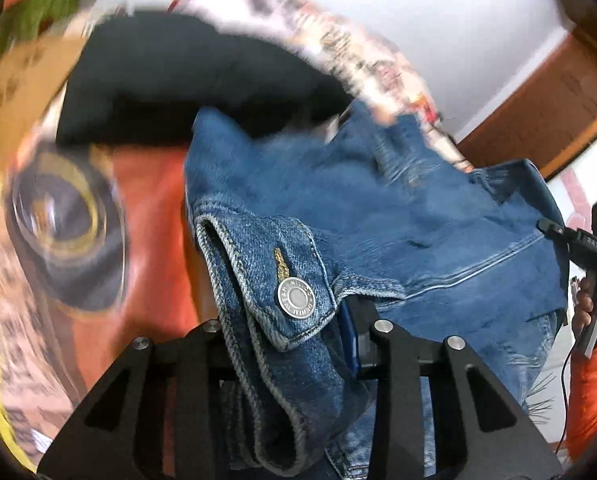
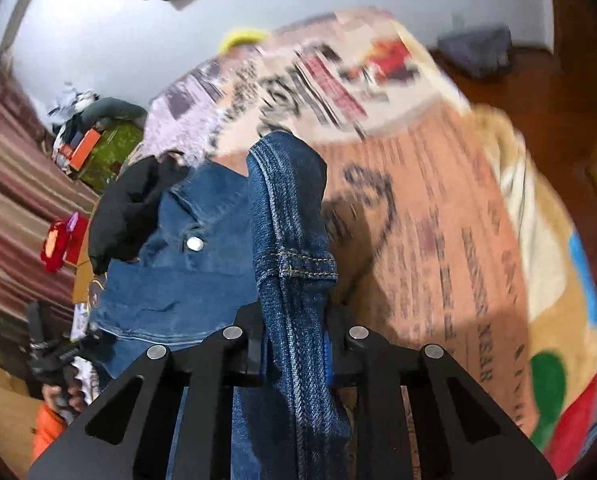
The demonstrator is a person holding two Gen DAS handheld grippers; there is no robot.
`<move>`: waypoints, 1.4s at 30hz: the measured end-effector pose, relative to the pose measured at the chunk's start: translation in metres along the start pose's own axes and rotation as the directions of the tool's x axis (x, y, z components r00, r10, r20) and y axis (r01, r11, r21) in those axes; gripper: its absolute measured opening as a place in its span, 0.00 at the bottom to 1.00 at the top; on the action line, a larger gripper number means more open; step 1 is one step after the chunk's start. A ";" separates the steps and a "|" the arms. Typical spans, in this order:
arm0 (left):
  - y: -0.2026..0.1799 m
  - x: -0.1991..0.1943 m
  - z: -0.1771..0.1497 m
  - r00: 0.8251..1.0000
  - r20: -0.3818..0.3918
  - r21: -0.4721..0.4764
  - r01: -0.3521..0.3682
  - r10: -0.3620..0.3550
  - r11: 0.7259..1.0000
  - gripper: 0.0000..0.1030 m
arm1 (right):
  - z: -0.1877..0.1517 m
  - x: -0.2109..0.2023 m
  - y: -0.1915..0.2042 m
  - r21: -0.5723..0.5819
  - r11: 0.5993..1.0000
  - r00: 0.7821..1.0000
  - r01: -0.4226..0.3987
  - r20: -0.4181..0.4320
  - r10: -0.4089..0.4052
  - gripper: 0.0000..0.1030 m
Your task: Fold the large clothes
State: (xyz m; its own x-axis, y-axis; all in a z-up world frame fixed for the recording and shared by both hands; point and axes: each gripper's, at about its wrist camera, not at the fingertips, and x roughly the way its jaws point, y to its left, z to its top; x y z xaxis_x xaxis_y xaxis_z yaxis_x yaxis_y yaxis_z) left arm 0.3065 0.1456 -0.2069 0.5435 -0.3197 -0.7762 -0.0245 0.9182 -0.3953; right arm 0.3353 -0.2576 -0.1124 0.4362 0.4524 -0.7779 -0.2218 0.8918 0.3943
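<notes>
Denim jacket (image 1: 378, 216), gripped in both my grippers, hangs above the printed blanket (image 2: 438, 208) on the bed. My left gripper (image 1: 294, 344) is clamped on a cuff with a metal button (image 1: 296, 296), its lettering too small to read; my right gripper (image 2: 294, 352) is closed on a thick seamed fold. The blanket's writing is blurred. A black garment (image 1: 186, 76) lies behind the jacket.

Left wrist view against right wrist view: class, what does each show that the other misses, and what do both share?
Only the left wrist view shows the cuff's metal button up close beside the left claw. Only the right wrist view shows the striped curtain and the right claw gripping a stitched seam. Both show the denim jacket held over the printed blanket, beside a black garment.
</notes>
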 end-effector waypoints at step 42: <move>-0.024 -0.060 -0.029 0.959 0.047 0.181 -0.282 0.278 0.942 0.58 | -0.050 -0.064 0.002 -0.218 0.953 0.977 0.212 0.065 -0.202 0.42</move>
State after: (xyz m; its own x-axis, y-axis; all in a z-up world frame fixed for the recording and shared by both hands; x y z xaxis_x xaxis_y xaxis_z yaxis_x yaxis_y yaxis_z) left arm 0.2501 0.1359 -0.1650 0.5541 -0.0403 -0.8315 -0.0243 0.9976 -0.0646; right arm 0.2638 -0.2849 -0.0867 0.5278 0.2617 -0.8080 -0.3093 0.9453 0.1040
